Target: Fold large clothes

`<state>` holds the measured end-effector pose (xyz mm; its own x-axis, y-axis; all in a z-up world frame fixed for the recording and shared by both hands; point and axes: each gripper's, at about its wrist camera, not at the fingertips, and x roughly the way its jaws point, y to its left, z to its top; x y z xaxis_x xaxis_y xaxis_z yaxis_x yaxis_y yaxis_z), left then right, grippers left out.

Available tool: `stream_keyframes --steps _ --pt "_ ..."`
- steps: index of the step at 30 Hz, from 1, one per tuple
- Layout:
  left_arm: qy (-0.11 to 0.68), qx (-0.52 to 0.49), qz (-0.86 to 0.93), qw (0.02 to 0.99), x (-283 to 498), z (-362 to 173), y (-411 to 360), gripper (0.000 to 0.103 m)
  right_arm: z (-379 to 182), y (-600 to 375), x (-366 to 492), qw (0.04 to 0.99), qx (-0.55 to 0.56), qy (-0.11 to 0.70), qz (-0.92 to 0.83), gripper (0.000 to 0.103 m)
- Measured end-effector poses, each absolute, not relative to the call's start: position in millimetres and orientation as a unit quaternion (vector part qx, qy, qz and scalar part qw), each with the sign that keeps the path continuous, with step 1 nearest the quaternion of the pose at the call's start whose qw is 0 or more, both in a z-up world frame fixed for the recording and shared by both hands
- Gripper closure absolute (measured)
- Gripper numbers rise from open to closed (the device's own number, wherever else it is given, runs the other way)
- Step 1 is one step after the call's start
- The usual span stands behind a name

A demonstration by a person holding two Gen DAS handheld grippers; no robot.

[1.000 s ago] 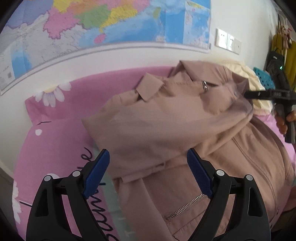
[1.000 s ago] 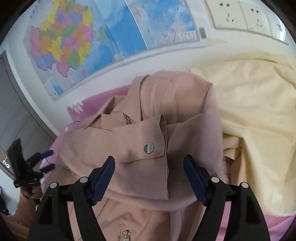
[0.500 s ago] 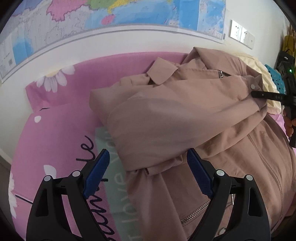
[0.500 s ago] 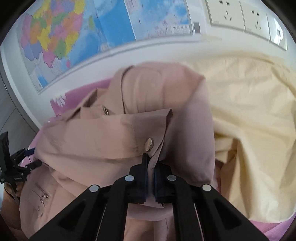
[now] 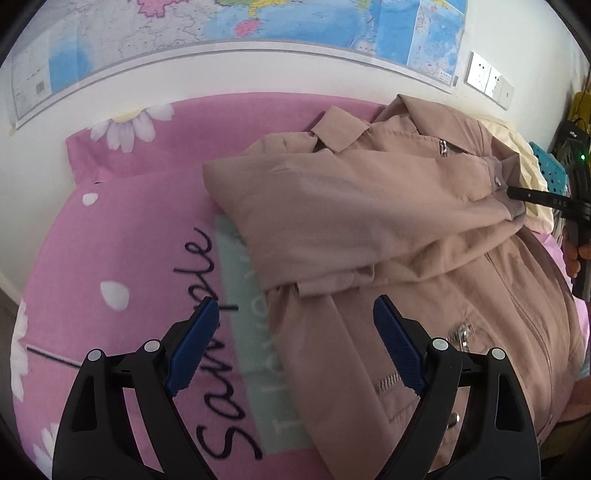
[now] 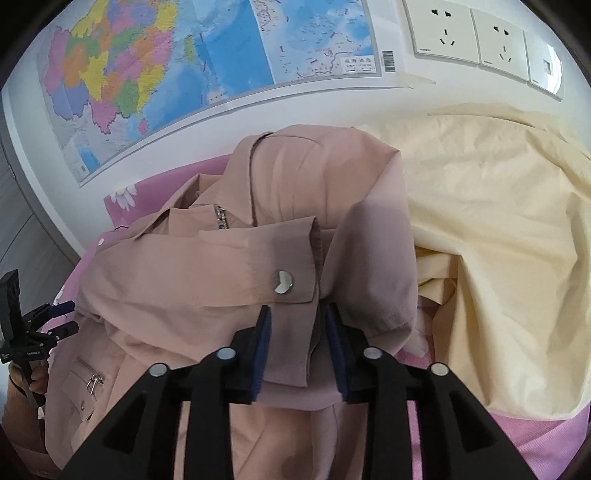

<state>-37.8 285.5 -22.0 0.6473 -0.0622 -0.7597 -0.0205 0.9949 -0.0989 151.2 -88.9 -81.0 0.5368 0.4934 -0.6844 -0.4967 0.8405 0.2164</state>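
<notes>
Your right gripper [image 6: 297, 341] has just been opening, and the snap-button cuff [image 6: 284, 295] of the dusty-pink zip-up fabric jacket [image 5: 369, 221] sits loose between its blue pads. Your left gripper [image 5: 295, 343] hangs wide open above the jacket's hem. The jacket lies across the pink daisy-print bedsheet [image 5: 129, 240], its collar toward the sheet's far edge.

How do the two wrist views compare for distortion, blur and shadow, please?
Left wrist view: strong fisheye bends the wall map into an arc; the jacket is slightly soft. Right wrist view: sharper, sockets crisp, and a greyish shadow lies on the sleeve cuff between the right gripper pads.
</notes>
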Motion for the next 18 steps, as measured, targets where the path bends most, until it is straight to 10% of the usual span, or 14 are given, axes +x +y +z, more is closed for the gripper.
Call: stream_keyframes --steps 18 --pt "0.398 0.008 0.033 0.917 -67.1 0.3 245.4 0.017 -69.1 -93.3 94.0 0.869 0.006 0.369 0.33 0.039"
